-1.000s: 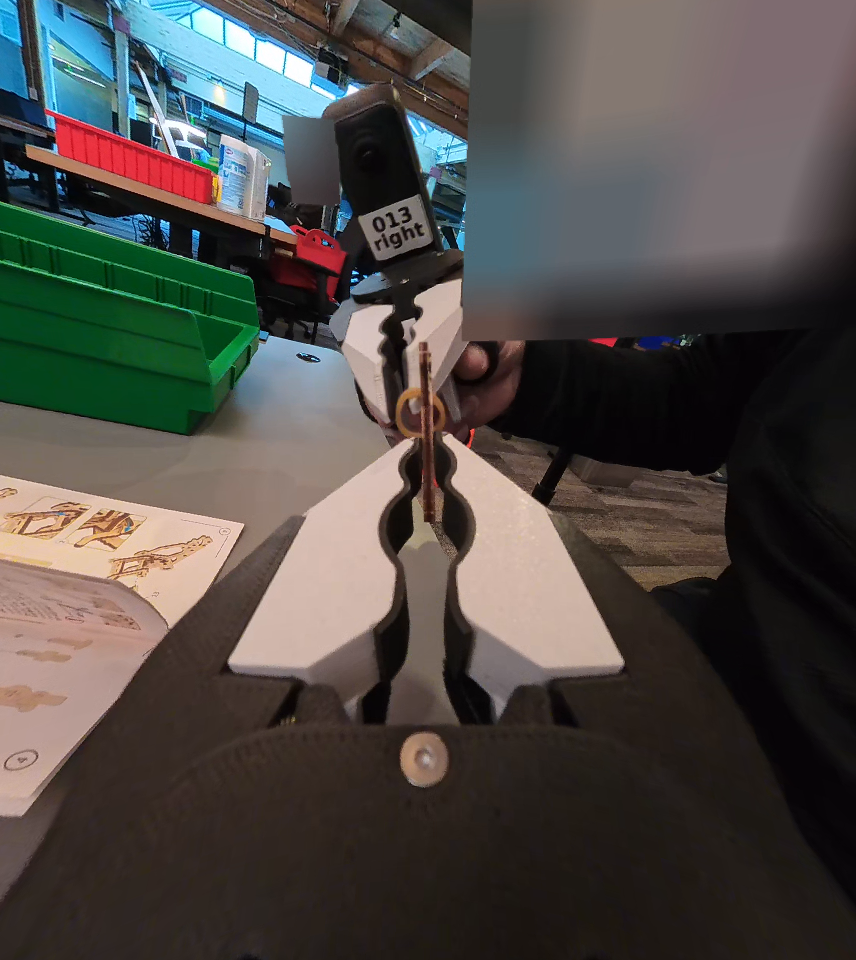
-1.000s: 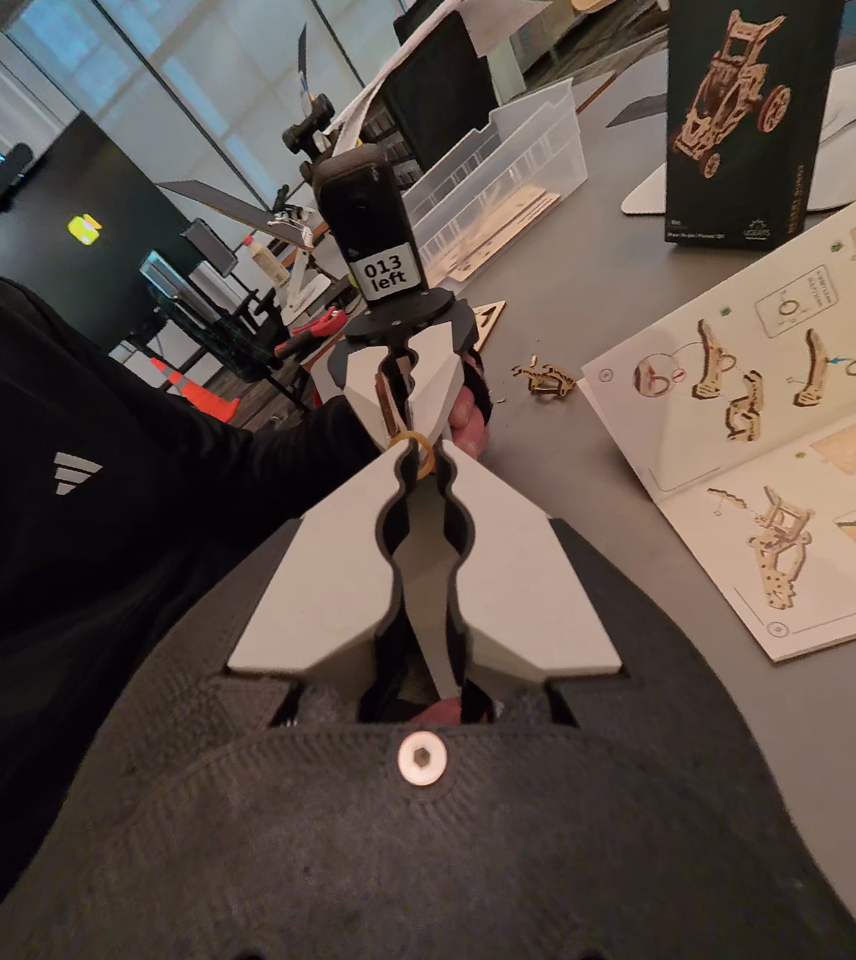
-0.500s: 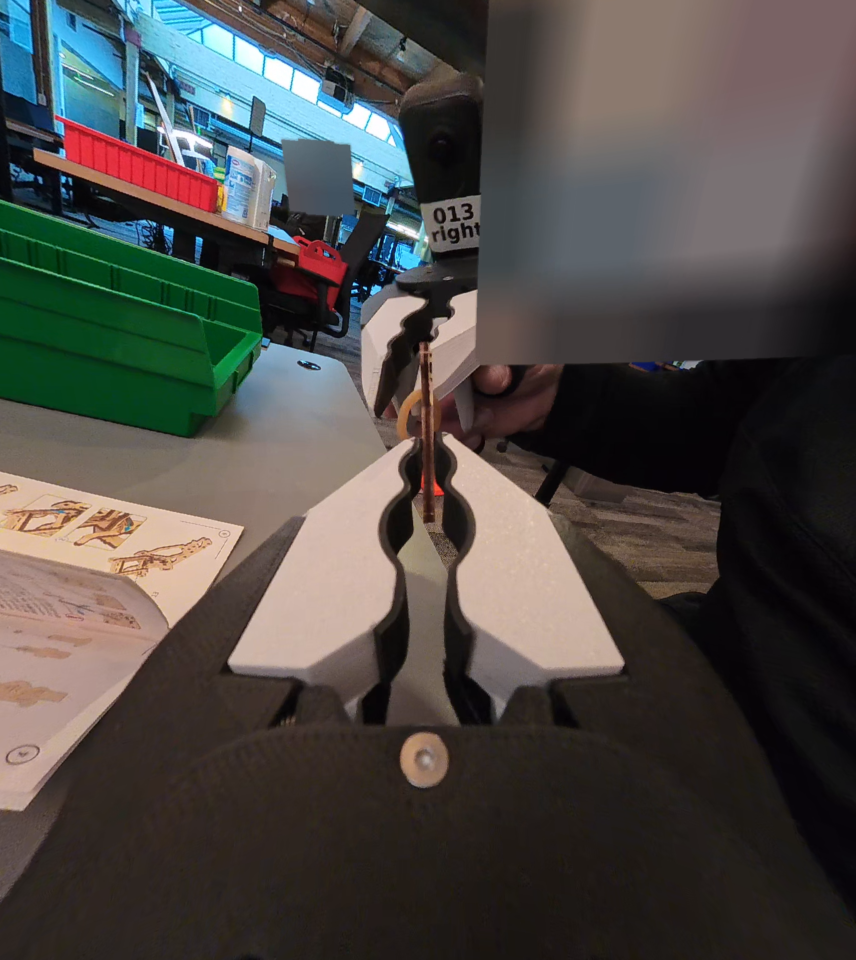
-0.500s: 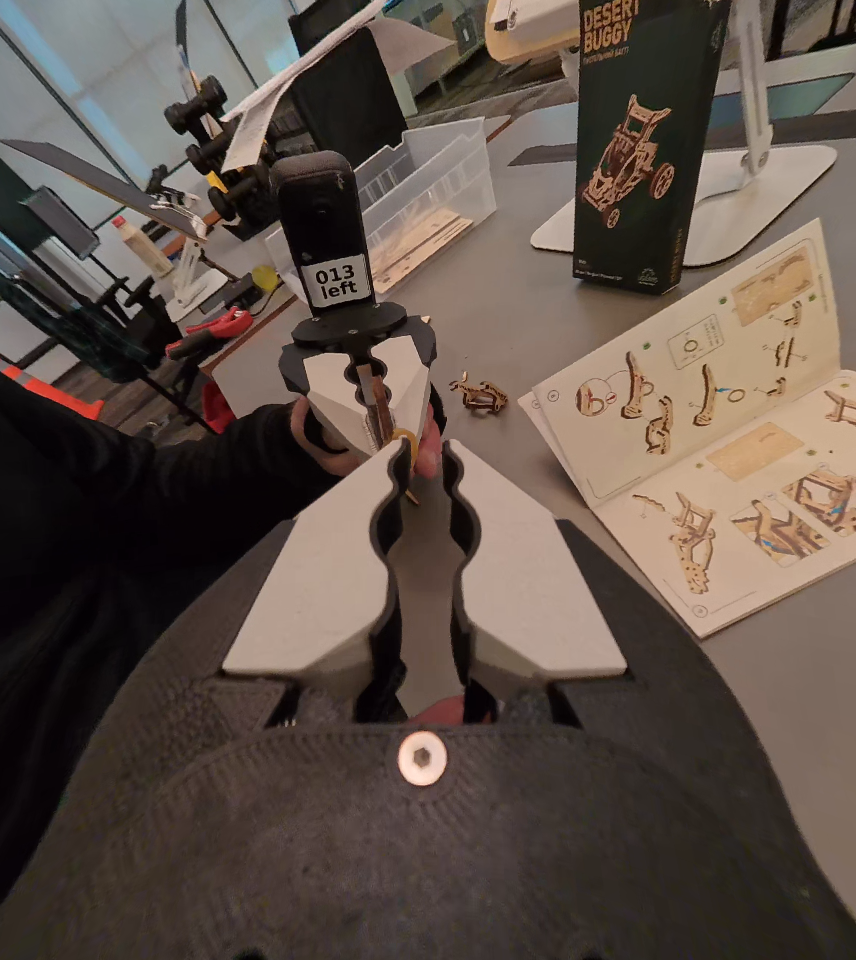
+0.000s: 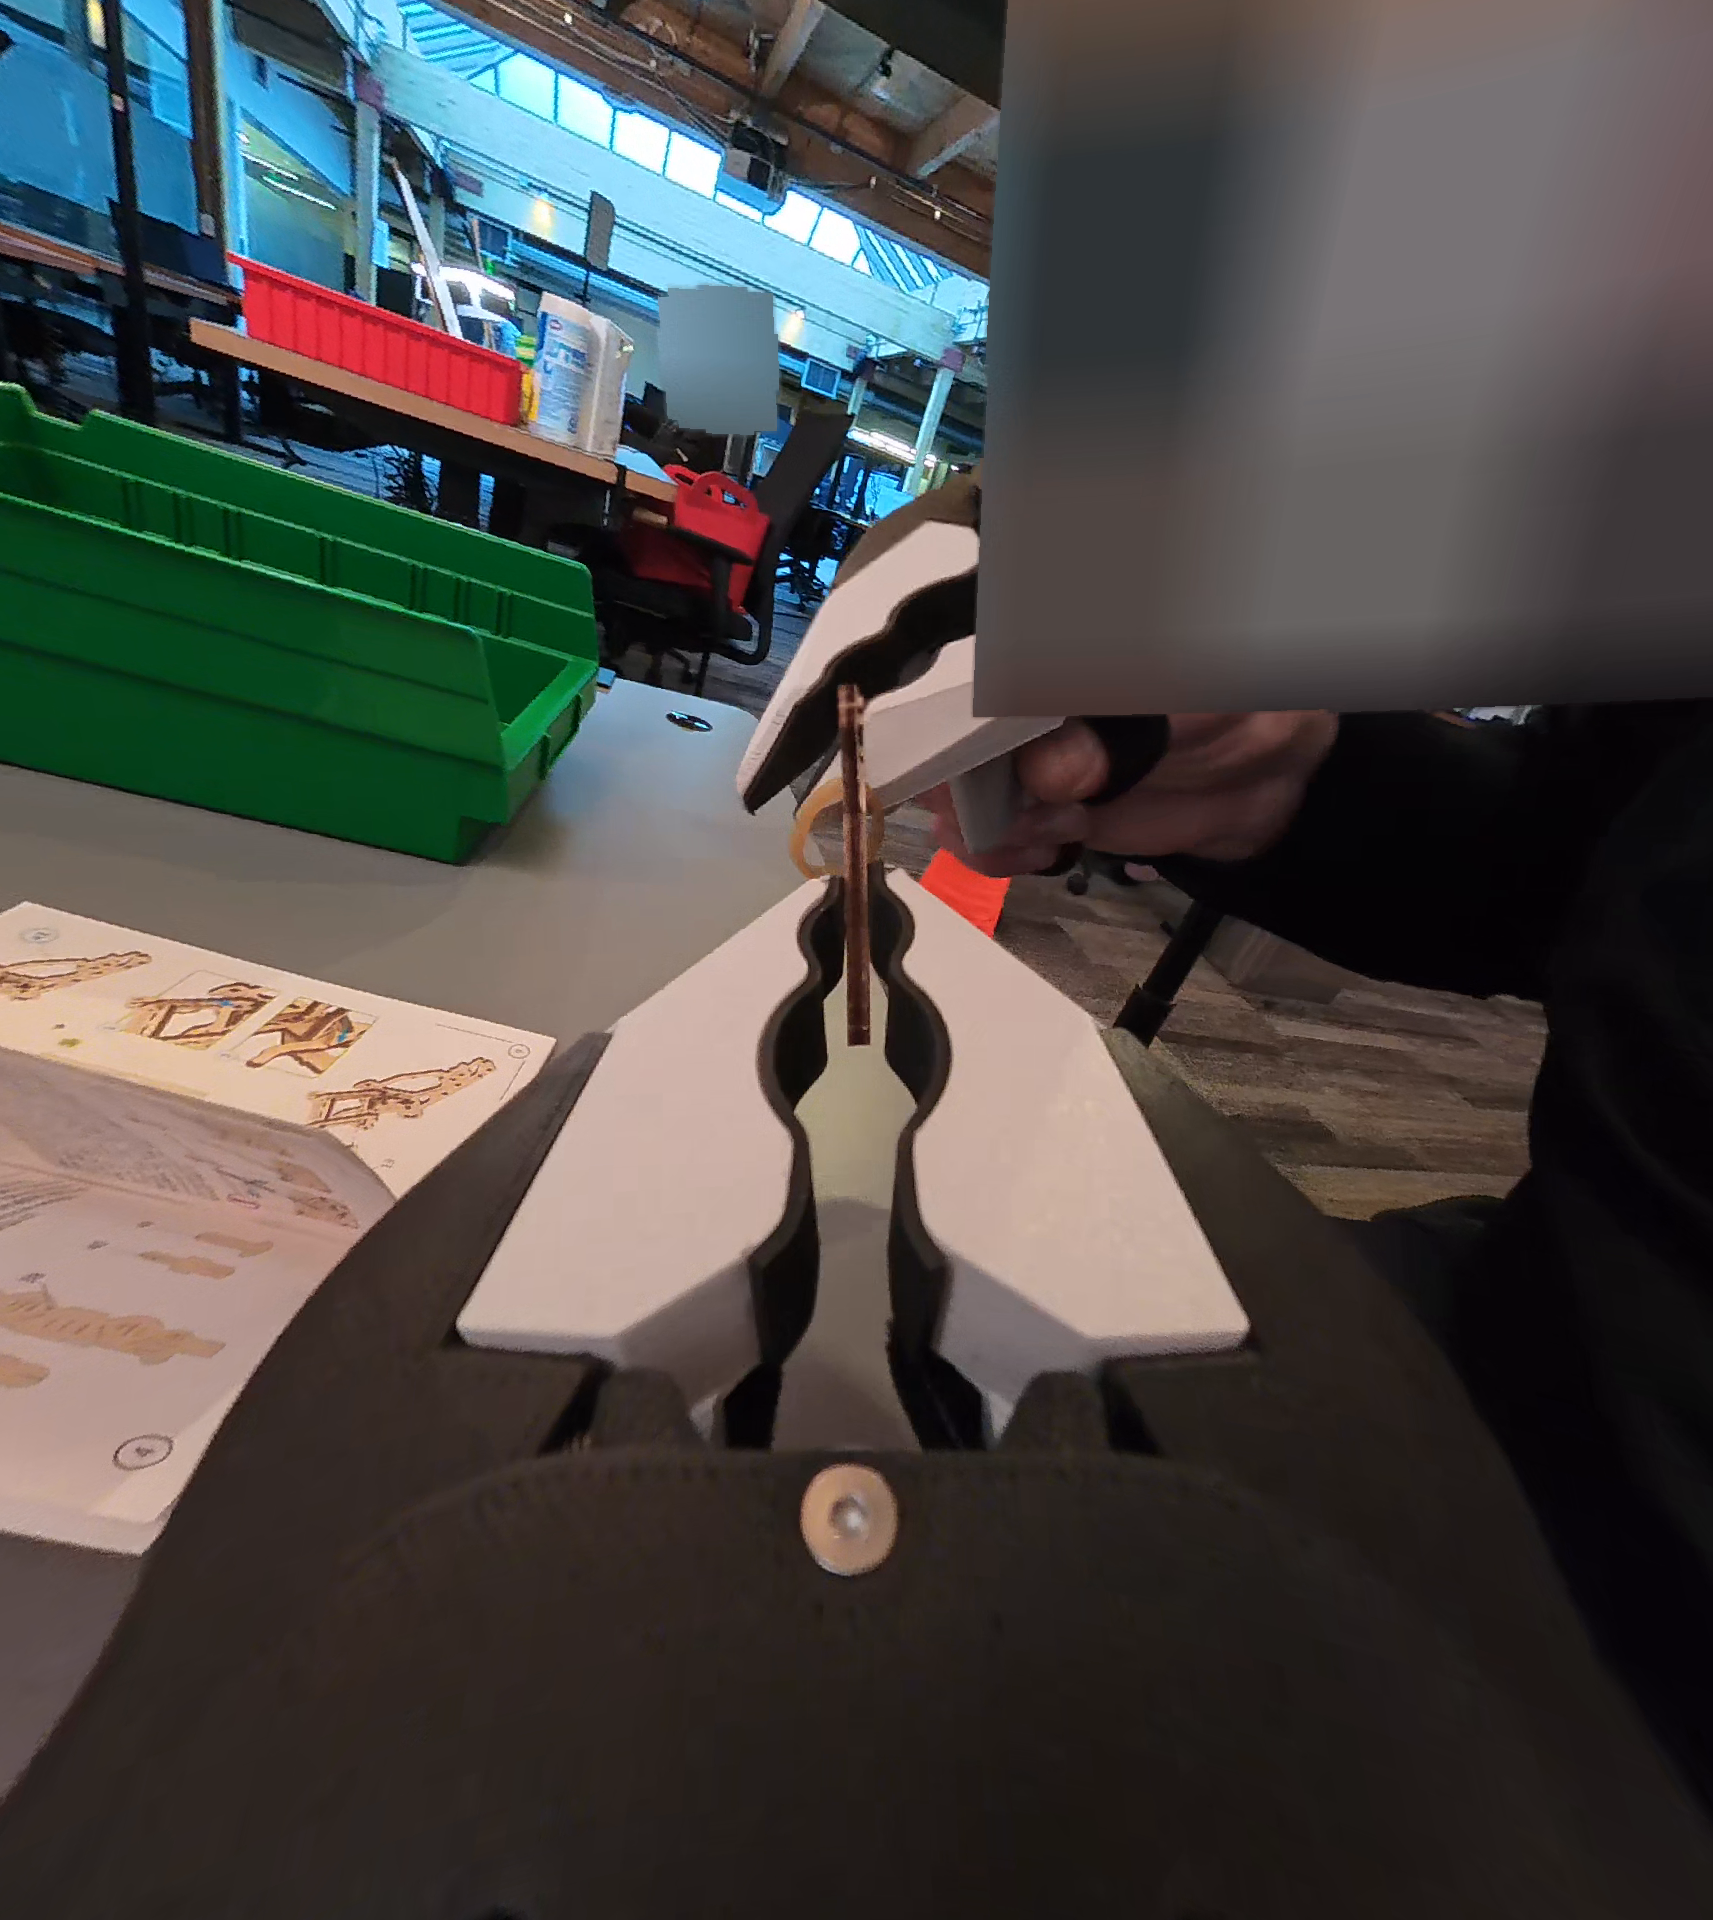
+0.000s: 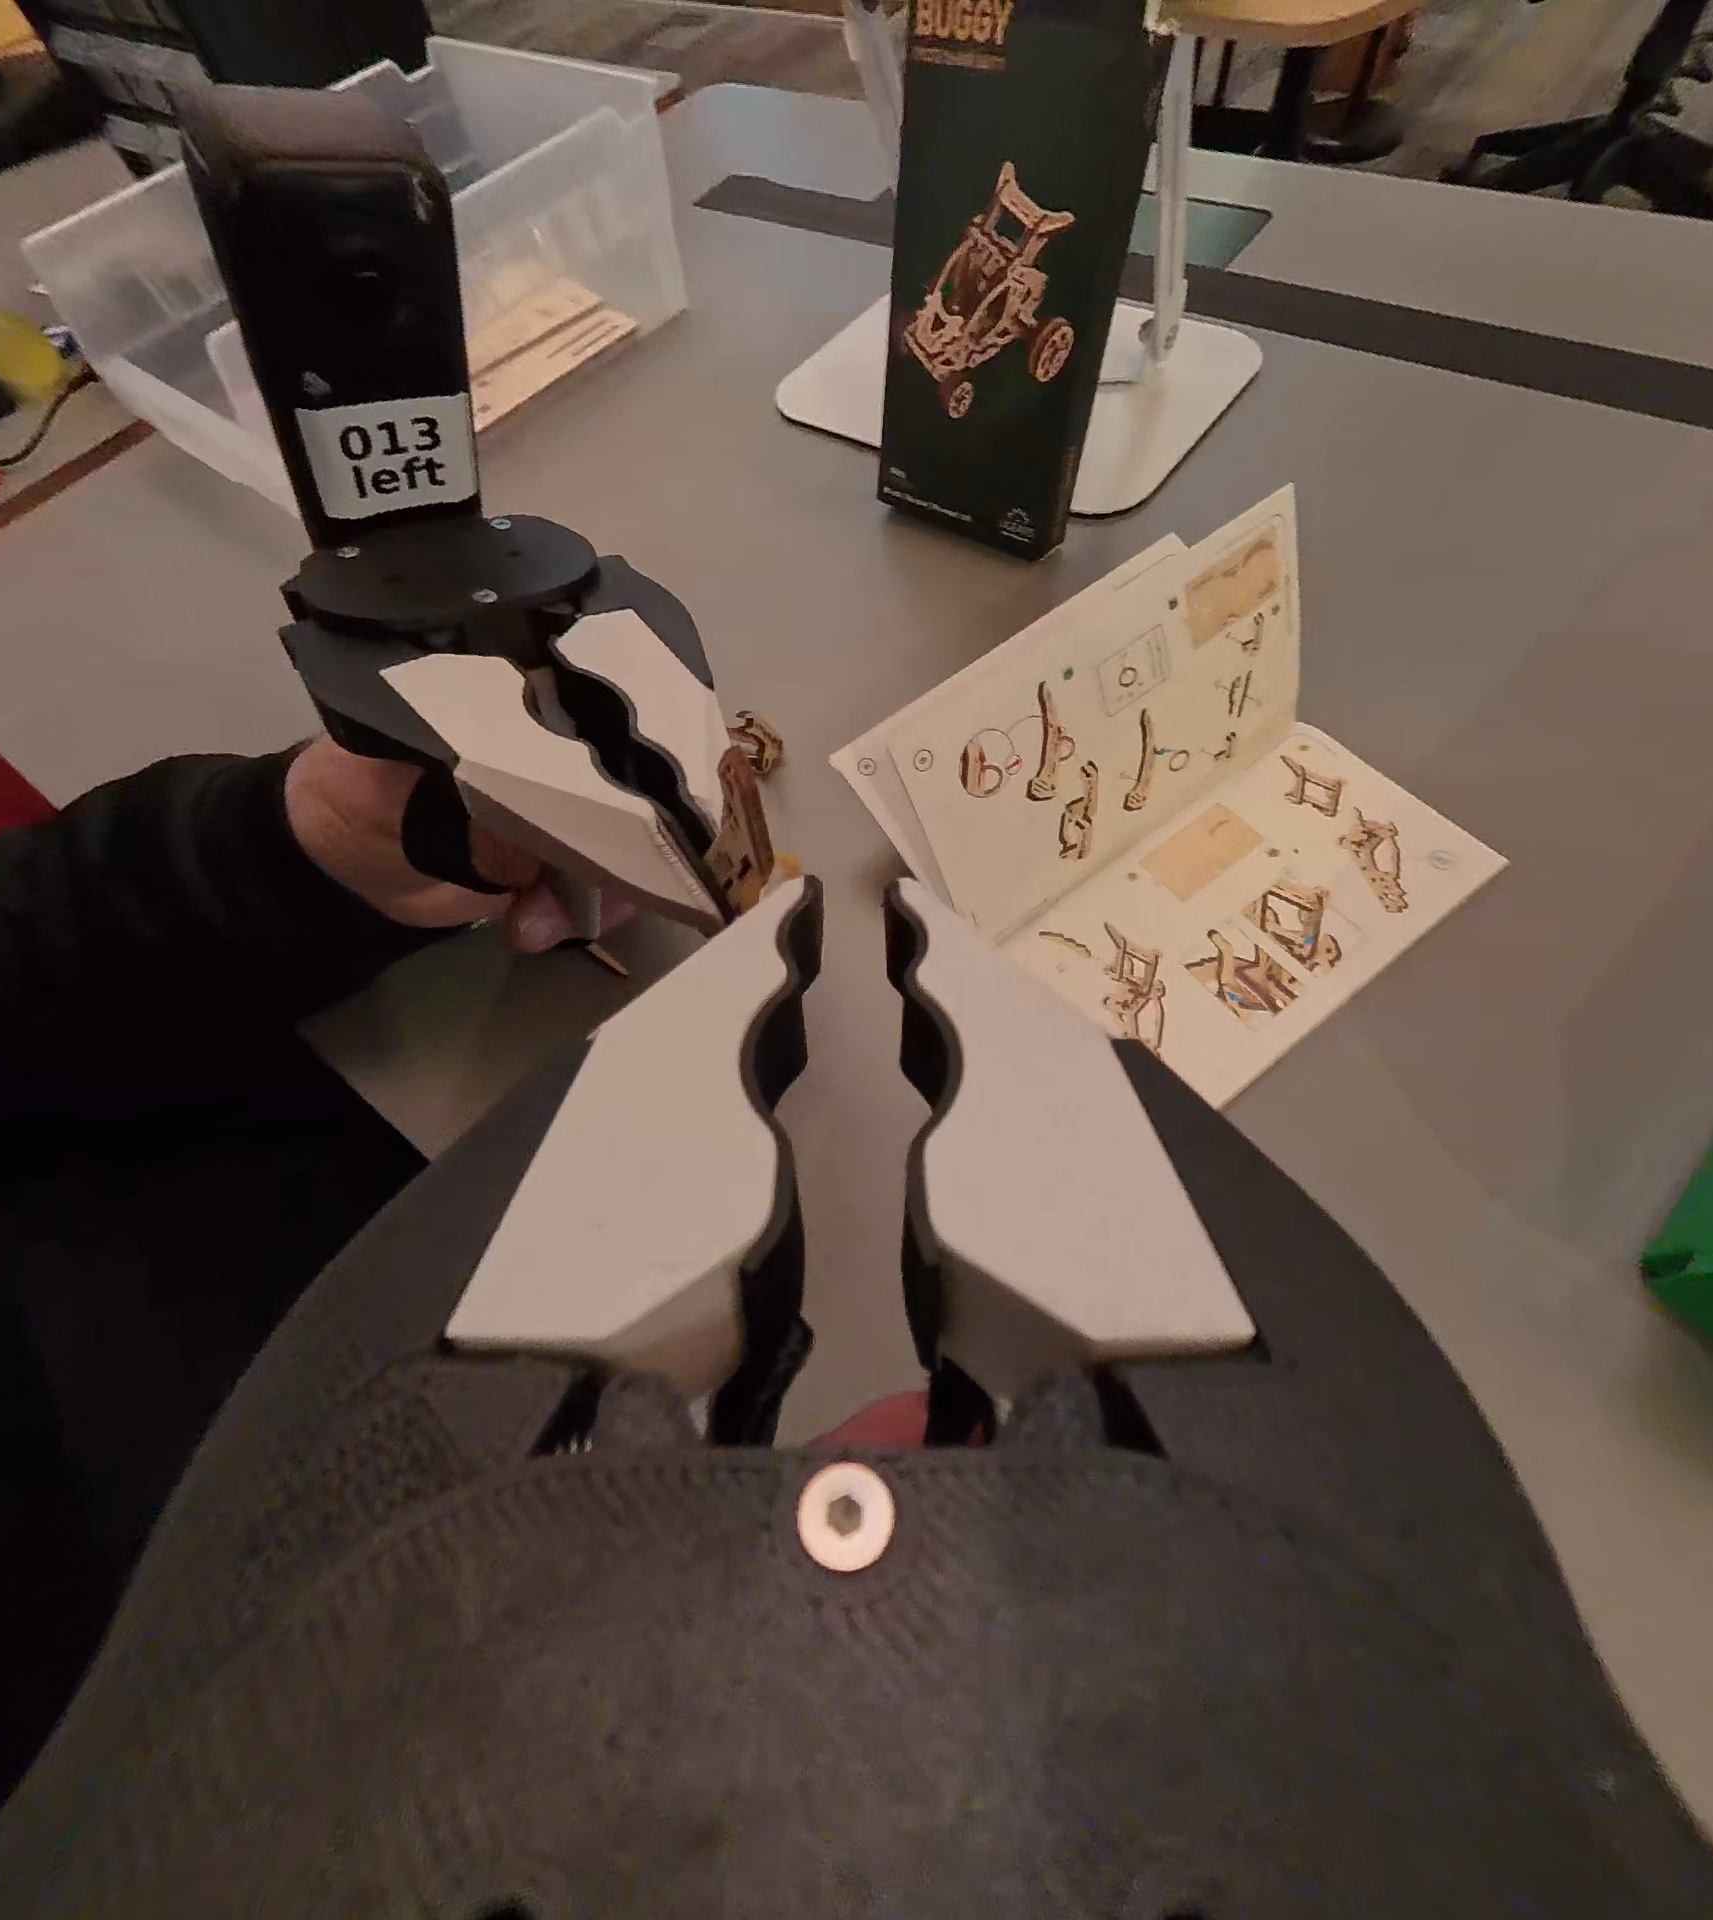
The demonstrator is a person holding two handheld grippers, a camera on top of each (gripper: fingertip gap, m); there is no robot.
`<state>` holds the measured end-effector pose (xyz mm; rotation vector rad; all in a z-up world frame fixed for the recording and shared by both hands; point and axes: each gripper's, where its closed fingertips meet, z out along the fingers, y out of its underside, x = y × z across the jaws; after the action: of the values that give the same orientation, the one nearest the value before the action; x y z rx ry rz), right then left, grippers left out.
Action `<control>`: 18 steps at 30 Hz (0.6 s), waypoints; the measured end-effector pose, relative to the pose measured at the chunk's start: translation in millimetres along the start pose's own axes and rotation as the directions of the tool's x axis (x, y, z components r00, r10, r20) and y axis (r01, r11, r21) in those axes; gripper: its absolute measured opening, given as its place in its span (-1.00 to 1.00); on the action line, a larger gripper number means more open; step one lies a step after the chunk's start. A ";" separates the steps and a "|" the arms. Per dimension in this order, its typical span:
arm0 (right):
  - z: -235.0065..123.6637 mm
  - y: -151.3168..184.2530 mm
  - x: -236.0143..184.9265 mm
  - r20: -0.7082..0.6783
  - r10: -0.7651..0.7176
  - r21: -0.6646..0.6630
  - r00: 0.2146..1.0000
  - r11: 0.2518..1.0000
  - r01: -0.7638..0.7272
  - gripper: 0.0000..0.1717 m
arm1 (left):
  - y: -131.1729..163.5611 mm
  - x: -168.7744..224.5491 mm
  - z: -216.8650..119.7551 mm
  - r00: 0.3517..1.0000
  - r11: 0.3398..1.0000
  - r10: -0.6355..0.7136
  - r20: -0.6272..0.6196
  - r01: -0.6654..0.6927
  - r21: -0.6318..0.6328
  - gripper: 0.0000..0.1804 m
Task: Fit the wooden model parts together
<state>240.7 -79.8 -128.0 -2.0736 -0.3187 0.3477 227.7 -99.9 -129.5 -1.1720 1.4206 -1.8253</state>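
My left gripper [image 5: 857,894] is shut on a thin flat wooden part [image 5: 857,935], seen edge-on and standing upright above the fingertips. A yellowish rubber band [image 5: 836,826] loops around the part just above my pads. In the right wrist view the same wooden part [image 6: 743,821] sticks out of the left gripper [image 6: 712,883], held above the grey table [image 6: 1454,644]. My right gripper [image 6: 850,899] is open and empty, its tips just right of the part. In the left wrist view the right gripper [image 5: 810,774] hangs open just behind the part.
An open instruction booklet [image 6: 1195,831] lies on the table to the right; it also shows in the left wrist view [image 5: 104,1143]. A small wooden assembly [image 6: 758,740] lies by it. A dark kit box [image 6: 997,291], a clear bin [image 6: 540,229] and a green bin [image 5: 208,623] stand around. The tips of both grippers are at nearly the same place.
My right gripper opened off the rubber band and drew back and aside. The band stays looped on the wooden part. My left gripper kept its grip and tilted a little.
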 end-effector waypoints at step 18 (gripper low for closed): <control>-0.4 -1.8 -2.6 -0.098 0.002 0.034 0.995 0.999 0.002 -0.89 | -1.5 -1.7 -0.6 0.999 0.999 0.033 0.038 -0.033 0.001 -0.98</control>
<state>238.2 -80.1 -126.0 -2.0493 -0.2521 0.2487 228.1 -97.8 -128.7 -1.1695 1.4092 -1.7716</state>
